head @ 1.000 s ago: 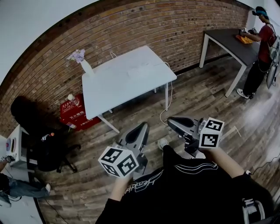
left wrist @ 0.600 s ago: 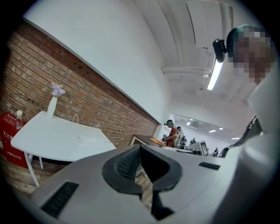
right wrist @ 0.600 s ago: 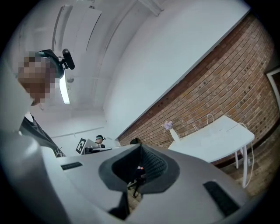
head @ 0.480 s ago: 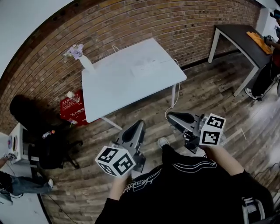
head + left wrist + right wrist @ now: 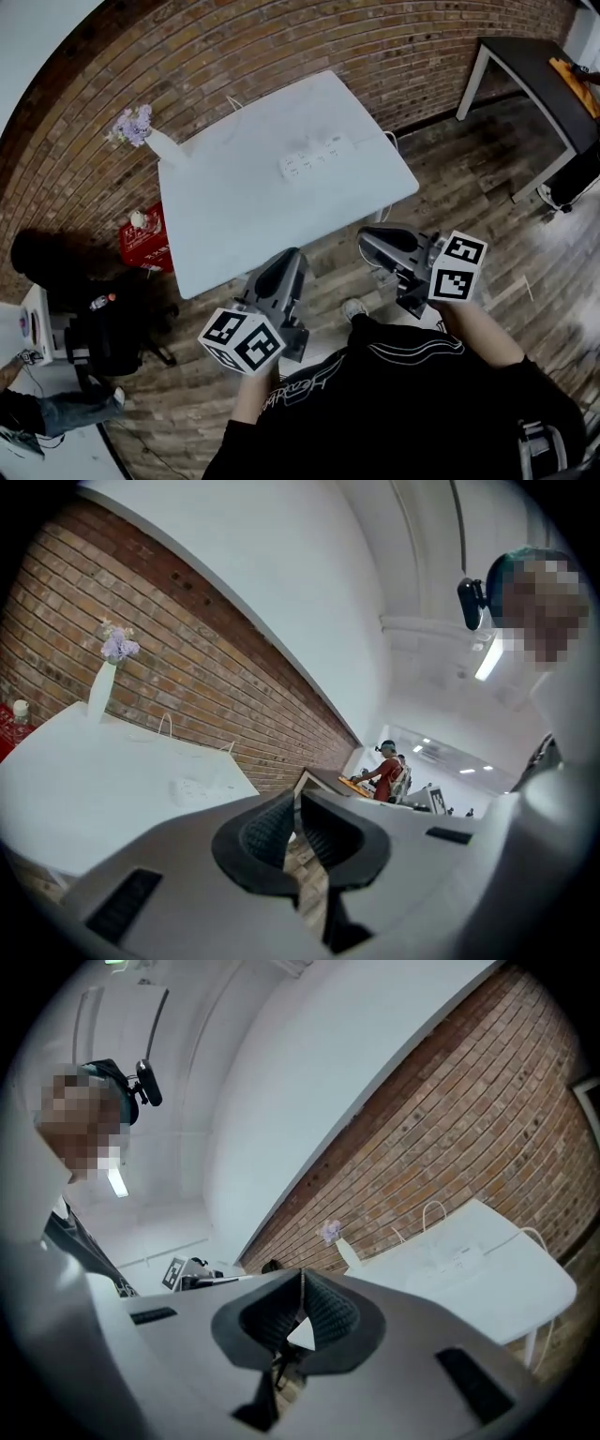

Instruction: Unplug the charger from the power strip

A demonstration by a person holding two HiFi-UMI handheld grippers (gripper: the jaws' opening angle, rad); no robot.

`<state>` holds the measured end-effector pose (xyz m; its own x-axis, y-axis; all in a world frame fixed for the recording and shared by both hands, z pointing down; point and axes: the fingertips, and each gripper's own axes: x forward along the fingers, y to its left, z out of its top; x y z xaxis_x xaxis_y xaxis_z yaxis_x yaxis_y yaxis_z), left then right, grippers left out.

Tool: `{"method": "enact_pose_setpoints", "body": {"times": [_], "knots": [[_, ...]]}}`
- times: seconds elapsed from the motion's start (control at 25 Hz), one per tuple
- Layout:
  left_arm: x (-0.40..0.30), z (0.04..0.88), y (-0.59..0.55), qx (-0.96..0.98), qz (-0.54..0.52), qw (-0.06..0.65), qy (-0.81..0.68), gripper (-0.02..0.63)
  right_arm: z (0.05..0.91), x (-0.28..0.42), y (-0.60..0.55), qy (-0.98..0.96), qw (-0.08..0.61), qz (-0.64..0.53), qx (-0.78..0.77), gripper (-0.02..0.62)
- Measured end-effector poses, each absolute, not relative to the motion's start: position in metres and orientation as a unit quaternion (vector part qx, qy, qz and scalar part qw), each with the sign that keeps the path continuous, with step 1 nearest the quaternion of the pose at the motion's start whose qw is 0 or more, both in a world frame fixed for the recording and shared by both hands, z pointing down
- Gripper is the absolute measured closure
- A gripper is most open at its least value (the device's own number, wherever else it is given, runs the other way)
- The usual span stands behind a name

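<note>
Left gripper view shows the left gripper (image 5: 295,808) with its ribbed black pads pressed together and nothing between them. In the right gripper view the right gripper (image 5: 301,1290) is likewise closed and empty, its pads meeting at the tips. Both have smooth grey plastic shells and carry a cube of black-and-white square markers.

From the head view, the two grippers are held side by side above the wooden plank floor (image 5: 469,216), just short of the near edge of a white table (image 5: 234,225). The tabletop is flat, plain and rectangular, on thin white legs. A white power strip (image 5: 317,157) lies on it toward the far side, well apart from both grippers, with a white cable (image 5: 386,139) running off its right end over the table edge. The charger is too small and pale to tell apart from the strip.

A slim white vase (image 5: 165,146) of purple flowers stands at the far left corner. A red brick wall (image 5: 281,47) runs behind, a red crate (image 5: 142,239) sits by the table's left, and a dark table (image 5: 534,75) stands at the right.
</note>
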<state>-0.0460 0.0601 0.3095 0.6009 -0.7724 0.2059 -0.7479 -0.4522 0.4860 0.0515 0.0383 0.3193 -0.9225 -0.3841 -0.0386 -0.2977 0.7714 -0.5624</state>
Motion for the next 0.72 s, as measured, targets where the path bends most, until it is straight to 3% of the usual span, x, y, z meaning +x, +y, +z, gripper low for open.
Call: {"method": "enact_pose_setpoints", "body": {"times": [0.52,0.72], "knots": [[-0.076,0.306,-0.059,0.845,0.006,0.230,-0.482,0.592,0.316,0.046,-0.087,0.945,0.066,-0.263,-0.180,0.597],[-0.084,0.334,-0.087,0.843,0.025,0.259,-0.470,0.530,0.327,0.046,-0.103,0.939,0.065,-0.272,-0.200,0.597]]}}
